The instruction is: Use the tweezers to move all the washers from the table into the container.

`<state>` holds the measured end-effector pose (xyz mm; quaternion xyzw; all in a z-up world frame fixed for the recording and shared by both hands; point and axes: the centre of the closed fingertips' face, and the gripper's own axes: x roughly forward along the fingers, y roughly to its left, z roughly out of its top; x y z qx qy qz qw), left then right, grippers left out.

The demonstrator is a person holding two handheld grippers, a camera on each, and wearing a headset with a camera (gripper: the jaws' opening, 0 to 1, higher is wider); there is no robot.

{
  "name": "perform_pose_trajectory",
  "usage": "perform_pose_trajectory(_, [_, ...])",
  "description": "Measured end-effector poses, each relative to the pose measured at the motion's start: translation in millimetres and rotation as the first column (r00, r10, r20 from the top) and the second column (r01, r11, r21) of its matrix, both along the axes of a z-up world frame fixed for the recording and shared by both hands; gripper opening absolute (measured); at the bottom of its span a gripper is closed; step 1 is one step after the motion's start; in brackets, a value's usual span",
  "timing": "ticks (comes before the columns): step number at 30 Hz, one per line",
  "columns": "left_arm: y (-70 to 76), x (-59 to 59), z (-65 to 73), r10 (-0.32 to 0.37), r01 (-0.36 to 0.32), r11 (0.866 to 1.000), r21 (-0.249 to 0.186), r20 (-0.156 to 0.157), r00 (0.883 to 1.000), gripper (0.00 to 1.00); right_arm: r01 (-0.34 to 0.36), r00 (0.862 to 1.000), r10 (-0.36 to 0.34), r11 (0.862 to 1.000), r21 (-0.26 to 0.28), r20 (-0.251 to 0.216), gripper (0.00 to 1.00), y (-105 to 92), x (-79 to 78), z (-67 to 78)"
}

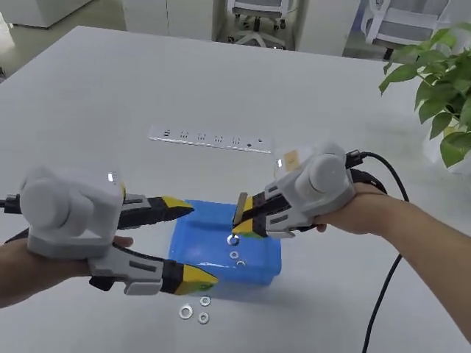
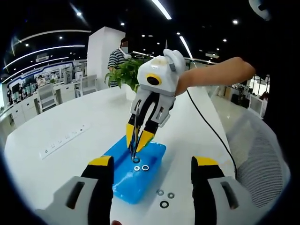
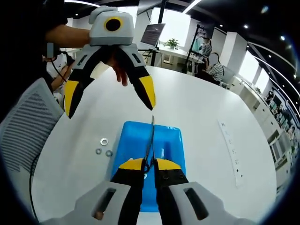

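Your right gripper (image 1: pixel 246 217) has its jaws pressed together on the tweezers (image 1: pixel 240 213), over the blue container. Your left gripper (image 1: pixel 199 243) is held with its jaws wide apart and nothing between them, at the container's left side. In the right gripper view the left gripper (image 3: pixel 109 98) shows above the container, yellow tips spread.

The white table (image 1: pixel 147 88) carries everything. A leafy plant (image 1: pixel 441 81) stands by its right edge. The container (image 1: pixel 257 254), a shallow blue tray, sits near the table's near edge, about midway between left and right. A white power strip (image 1: pixel 210 138) lies beyond it toward the middle of the table, its long side about parallel to the tray's far side.

The tweezers (image 2: pixel 134 145) point down into the tray, and in the right gripper view the tweezers (image 3: pixel 151 140) run forward from between the jaws over the blue floor. Their tips come down right at one washer; whether they grip it you cannot tell from here.

Three washers (image 1: pixel 234 255) lie inside the container, close together near its middle. Three more washers (image 1: pixel 185 312) lie on the bare table in a small cluster, just beside the tray's near side toward its left corner, at the table's near edge.
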<state>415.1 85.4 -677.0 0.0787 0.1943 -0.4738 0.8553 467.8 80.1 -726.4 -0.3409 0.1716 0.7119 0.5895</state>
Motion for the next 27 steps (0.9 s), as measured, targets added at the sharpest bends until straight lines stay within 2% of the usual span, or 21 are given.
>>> perform_pose_trajectory(3, [-0.7, 4.9, -1.1, -0.004, 0.004, 1.0, 0.009, 0.007, 1.0, 0.65, -0.002, 1.0, 0.002, 1.0, 0.0, -0.004, 0.09, 0.3, 0.9, -4.0])
perform_pose_trajectory(7, [-1.3, 11.4, -3.1, -0.006, 0.006, 1.0, 0.011, 0.001, 1.0, 0.55, -0.002, 1.0, 0.002, 1.0, 0.002, -0.01, 0.09, 1.3, 0.7, -8.5])
perform_pose_trajectory(15, [-1.4, 22.1, -7.1, -0.014, 0.013, 0.999, 0.036, 0.022, 1.0, 0.42, -0.017, 1.0, 0.017, 1.0, -0.01, -0.015, 0.09, 3.7, -2.7, -19.3])
perform_pose_trajectory(20, [-2.1, 25.4, -11.4, -0.019, 0.018, 0.999, 0.047, 0.023, 1.0, 0.33, -0.032, 0.999, 0.031, 0.999, -0.025, -0.021, 0.09, 4.6, -7.2, -26.9])
perform_pose_trajectory(27, [-3.5, 33.3, -15.0, -0.022, 0.02, 0.998, 0.059, 0.029, 0.999, 0.28, -0.044, 0.999, 0.044, 0.999, -0.028, -0.031, 0.09, 6.0, -10.7, -32.3])
